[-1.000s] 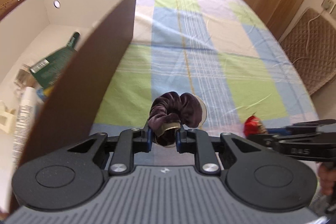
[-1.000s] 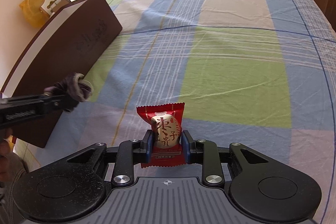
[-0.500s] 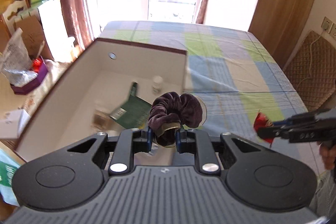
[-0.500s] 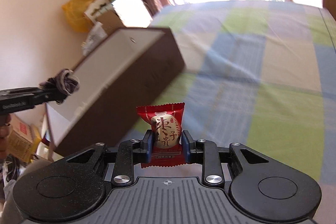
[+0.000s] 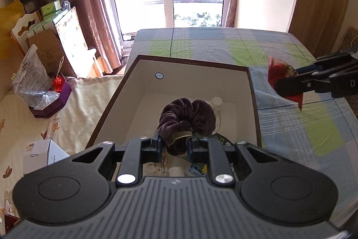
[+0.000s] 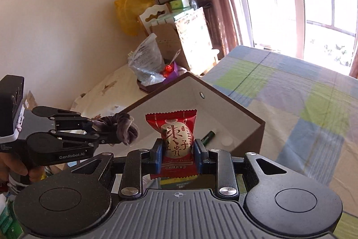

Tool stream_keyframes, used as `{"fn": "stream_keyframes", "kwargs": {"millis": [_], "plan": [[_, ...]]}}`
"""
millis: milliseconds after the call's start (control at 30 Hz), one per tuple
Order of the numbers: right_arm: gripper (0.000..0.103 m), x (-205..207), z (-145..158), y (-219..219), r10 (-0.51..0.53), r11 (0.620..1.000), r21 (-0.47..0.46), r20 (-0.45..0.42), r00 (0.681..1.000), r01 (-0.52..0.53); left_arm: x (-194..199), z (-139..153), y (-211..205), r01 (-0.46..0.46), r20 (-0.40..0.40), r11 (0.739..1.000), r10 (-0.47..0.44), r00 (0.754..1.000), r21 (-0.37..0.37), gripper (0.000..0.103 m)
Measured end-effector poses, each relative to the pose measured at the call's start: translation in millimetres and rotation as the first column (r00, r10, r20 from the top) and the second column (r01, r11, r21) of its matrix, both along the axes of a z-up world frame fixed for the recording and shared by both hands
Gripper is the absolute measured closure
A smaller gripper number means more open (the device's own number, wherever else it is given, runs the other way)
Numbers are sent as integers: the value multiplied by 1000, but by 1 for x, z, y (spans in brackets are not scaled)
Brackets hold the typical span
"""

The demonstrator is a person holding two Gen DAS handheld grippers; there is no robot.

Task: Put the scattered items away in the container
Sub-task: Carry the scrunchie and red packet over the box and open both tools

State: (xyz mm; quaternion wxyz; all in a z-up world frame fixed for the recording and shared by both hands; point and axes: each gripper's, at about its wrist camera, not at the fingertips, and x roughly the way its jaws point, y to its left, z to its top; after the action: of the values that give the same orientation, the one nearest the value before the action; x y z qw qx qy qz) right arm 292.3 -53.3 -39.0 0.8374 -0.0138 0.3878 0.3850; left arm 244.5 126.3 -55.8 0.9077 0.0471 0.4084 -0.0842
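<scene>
Left wrist: left gripper (image 5: 174,145) clamped on dark velvet scrunchie (image 5: 186,120), held above open brown box (image 5: 252,91) on checked tabletop (image 5: 302,127).
Right wrist: right gripper (image 6: 177,156) clamped on red candy packet (image 6: 176,140), over the box's near end; small items lie inside.

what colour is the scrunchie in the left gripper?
Dark purple-brown velvet scrunchie, shut in the left gripper; clearest in the left wrist view.
</scene>
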Motion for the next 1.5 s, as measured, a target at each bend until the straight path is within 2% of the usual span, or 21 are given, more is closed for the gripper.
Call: {"fn": "stream_keyframes", "kwargs": {"millis": [100,333,633,767,933,1100,1333,1367,1400,1433,1467,1500], "plan": [[72,18,-17,28,20,996,-91,-7,1000,-21,15,-5,7,3,-7,1000,-3,1000,12,87],[72,57,-59,57,19,972,-233,-60,998,-32,51,-32,6,26,-41,999,-25,999,35,87],[72,87,-97,77,96,891,-434,-108,989,-134,97,-67,5,57,-85,996,-51,995,63,86],[72,88,-103,78,105,881,-450,-117,988,-147,112,-77,4,55,-94,996,-48,994,72,79],[72,84,-103,77,112,875,-457,-124,986,-157,126,-84,0,45,-98,996,-37,994,82,77],[72,82,-102,77,110,877,-456,-120,987,-153,121,-87,2,54,-102,993,-43,994,106,75],[72,76,-97,77,117,885,-445,-79,990,-140,114,-85,17,35,-108,994,-24,994,101,70],[62,75,-96,77,120,887,-441,-71,990,-139,112,-84,17,38,-110,994,-26,994,106,68],[25,73,-95,76,123,889,-437,-64,990,-138,109,-84,18,39,-112,993,-26,993,111,66],[11,72,-94,76,126,891,-433,-56,991,-137,107,-83,19,40,-115,992,-27,993,117,65],[4,71,-93,76,128,893,-429,-48,991,-136,105,-83,20,42,-121,992,-27,992,120,63],[4,69,-92,76,131,895,-424,-40,991,-136,103,-83,21,43,-128,992,-27,991,122,59]]}}
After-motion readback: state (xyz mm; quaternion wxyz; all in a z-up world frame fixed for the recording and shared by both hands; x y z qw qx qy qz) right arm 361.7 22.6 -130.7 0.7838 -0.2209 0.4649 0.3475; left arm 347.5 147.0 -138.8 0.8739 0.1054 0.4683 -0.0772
